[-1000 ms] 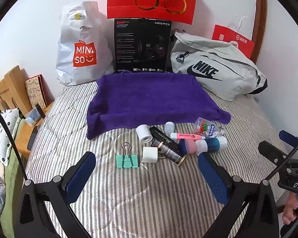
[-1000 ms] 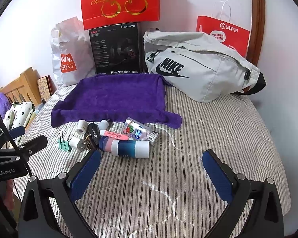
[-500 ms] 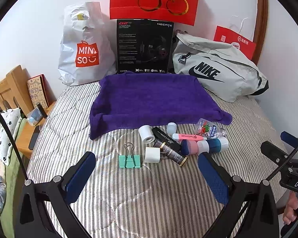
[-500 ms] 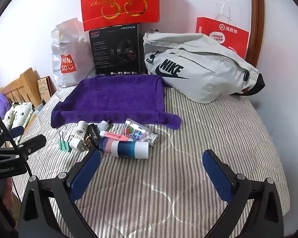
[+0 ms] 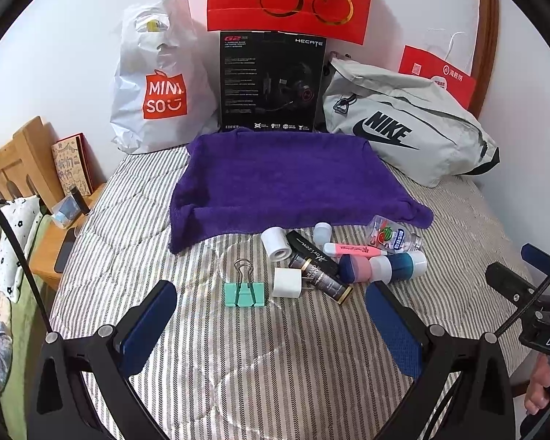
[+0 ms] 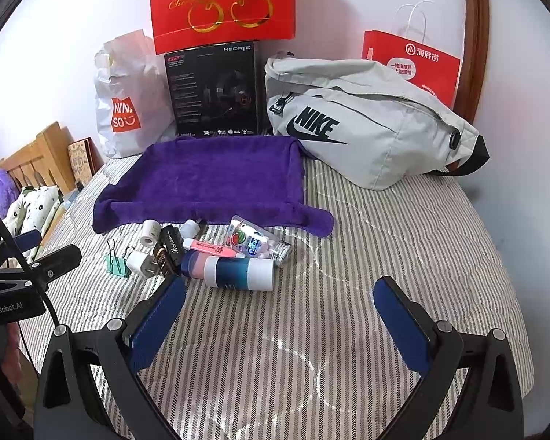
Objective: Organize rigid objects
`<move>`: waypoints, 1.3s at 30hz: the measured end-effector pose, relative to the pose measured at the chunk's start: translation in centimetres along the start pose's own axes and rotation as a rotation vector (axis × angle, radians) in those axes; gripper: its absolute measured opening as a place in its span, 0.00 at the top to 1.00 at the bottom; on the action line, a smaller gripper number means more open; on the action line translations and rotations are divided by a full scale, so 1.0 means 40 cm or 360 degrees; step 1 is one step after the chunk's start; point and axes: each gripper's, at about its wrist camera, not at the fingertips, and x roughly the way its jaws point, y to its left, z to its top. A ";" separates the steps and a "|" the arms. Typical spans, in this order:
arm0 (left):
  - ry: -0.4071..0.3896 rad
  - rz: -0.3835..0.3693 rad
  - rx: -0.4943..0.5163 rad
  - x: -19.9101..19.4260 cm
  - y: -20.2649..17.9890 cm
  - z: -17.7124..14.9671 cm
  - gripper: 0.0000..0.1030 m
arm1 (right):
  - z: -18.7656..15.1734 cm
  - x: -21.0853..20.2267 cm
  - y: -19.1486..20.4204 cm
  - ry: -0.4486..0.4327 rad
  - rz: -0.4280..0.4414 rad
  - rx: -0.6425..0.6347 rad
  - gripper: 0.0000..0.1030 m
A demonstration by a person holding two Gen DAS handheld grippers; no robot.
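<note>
Both tools spread and empty; only the left view shows the green binder clip (image 5: 244, 293) whole

Both grippers hover side by side, held level. The left gripper (image 5: 271, 324) has its blue-padded fingers (image 5: 148, 324) spread wide with nothing between them. The right gripper (image 6: 280, 317) is just as wide apart and empty.
</note>
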 end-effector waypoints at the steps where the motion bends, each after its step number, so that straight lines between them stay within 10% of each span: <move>1: -0.0002 0.0004 -0.0005 0.001 0.002 0.000 0.00 | 0.000 0.000 -0.001 0.0001 -0.0002 0.0002 0.02; 20: -0.0048 -0.0004 -0.0033 0.006 0.014 0.003 0.00 | 0.000 0.002 -0.002 0.0007 -0.0015 -0.0002 0.02; 39: 0.0232 0.0073 -0.0108 0.223 0.096 -0.046 0.00 | -0.019 0.086 0.003 0.0127 -0.0023 -0.0019 0.02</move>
